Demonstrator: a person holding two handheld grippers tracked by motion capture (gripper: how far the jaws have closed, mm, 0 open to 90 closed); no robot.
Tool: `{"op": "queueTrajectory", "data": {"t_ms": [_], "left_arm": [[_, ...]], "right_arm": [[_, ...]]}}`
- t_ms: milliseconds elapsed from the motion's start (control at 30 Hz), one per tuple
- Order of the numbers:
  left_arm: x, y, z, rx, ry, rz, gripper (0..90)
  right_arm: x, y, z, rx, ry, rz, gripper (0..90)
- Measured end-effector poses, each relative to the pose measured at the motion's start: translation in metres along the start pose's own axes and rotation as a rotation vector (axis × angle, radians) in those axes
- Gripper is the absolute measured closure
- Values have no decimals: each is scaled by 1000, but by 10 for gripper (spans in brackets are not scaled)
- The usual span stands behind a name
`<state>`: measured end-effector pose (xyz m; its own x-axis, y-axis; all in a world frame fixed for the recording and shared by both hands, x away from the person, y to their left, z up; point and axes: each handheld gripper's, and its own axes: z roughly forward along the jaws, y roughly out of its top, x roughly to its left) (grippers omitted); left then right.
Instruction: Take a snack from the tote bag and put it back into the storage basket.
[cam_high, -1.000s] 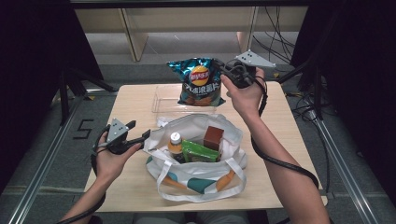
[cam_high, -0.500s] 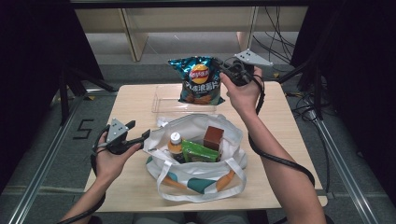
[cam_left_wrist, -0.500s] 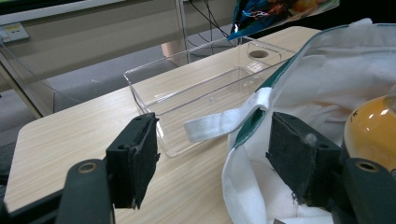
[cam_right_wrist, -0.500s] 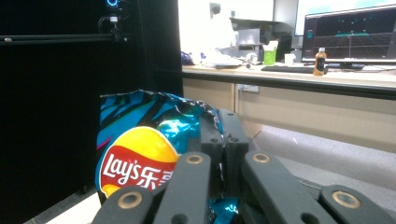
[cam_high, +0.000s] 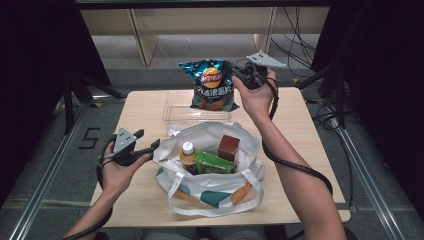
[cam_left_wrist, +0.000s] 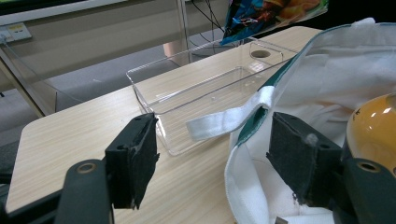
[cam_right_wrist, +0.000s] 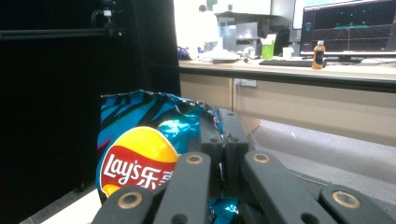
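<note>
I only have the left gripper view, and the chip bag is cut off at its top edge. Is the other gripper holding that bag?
Observer: Yes. The right gripper has its fingers shut on the chip bag's edge.
Operator: Is the bag lying down or upright?
Observer: Upright, with its logo facing the person in the high view, at the far end of the clear tray.
Operator: What's in the tote besides the orange bottle?
Observer: A brown box and a green packet sit in the tote bag beside the bottle.
</note>
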<state>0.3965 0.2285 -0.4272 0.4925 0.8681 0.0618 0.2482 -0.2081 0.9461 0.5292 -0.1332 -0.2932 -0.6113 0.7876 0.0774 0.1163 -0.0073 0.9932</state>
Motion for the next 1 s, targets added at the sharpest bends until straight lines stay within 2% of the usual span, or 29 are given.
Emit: {"op": "queueTrajectory", "data": {"t_ms": [67,133,267,467,500,600,800,867,933,1000], "left_arm": [[1,0,0,3,1,2,318],[1,-1,0,2,3,0,317],[1,-1,0,3,4,1,316],[2,-1,0,3,6,2,314],[2,-1,0,4,6,1,314],[2,-1,0,5,7,2,314],[2,-1,0,5,8,2,312],[2,-1,-1,5,9,2,312],[2,-1,-1,5,10,1,311],[2,-1,0,5,9,0,311]], "right_arm": [[-1,0,2,2,3,-11,900],[-1,-1,3,7,-4,11,900],[-4,-4,7,11,-5,3,900],[-5,-6,13,20,-5,27,900],[-7,-7,14,19,-12,6,900],[-8,-7,17,16,-13,10,900],[-7,-8,22,29,-15,9,900],[-6,-8,24,24,-20,29,900],[-7,-7,25,25,-17,15,900],[-6,-7,26,30,-18,30,900]]}}
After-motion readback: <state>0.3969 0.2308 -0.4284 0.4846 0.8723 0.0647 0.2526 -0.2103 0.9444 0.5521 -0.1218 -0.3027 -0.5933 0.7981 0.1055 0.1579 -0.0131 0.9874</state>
